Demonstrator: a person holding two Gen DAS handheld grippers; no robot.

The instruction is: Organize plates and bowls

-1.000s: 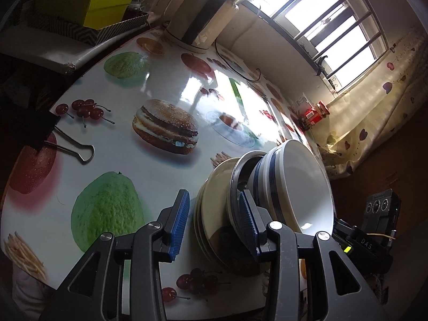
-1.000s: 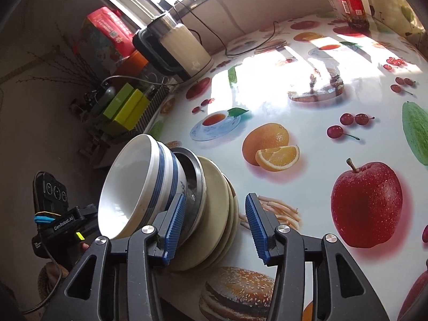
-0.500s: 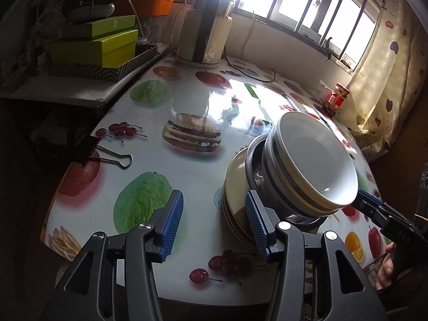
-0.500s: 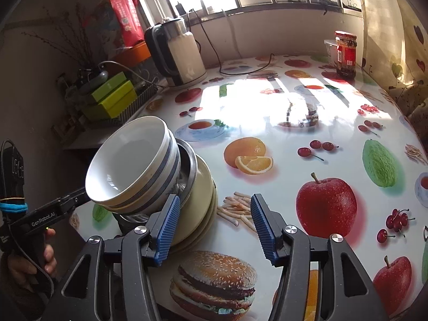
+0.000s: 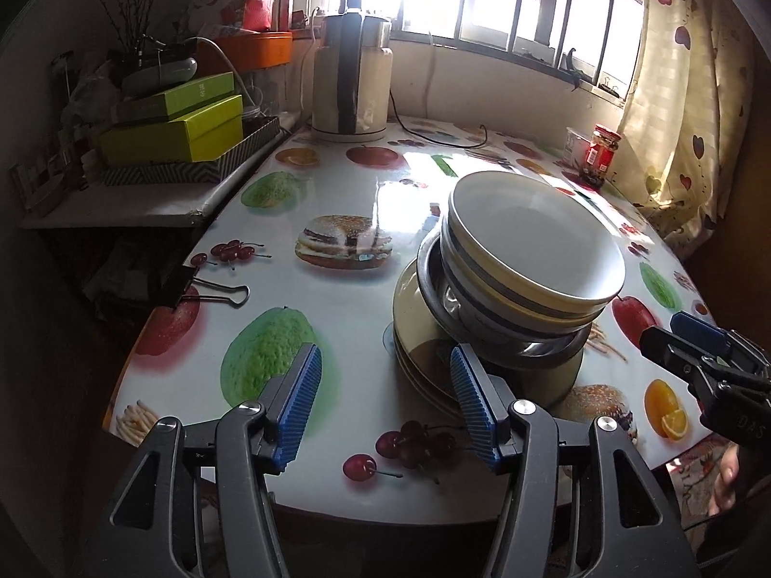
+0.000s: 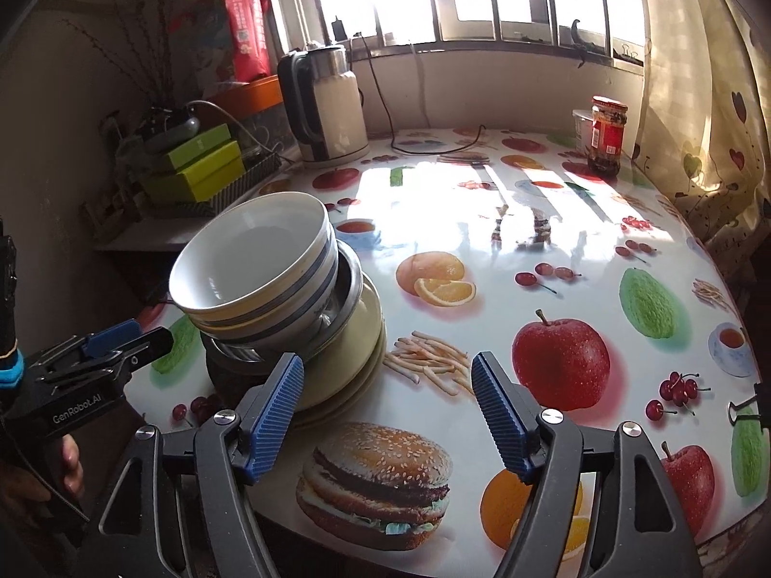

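Your left gripper (image 5: 383,402) and right gripper (image 6: 388,409) both stand spread, jaws just opening, nothing between them. The stack sits near the table's (image 6: 482,250) front edge: two striped bowls (image 6: 250,265) tilted in one metal bowl (image 5: 530,349), on cream plates (image 6: 347,361) whose number you cannot count. Beyond lies open tabletop, then one kettle (image 6: 327,106) and one jar (image 6: 608,135) by the window.

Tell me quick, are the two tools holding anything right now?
Left tool: open, holding nothing, jaws just been opening.
Right tool: open, holding nothing, jaws just been opening.
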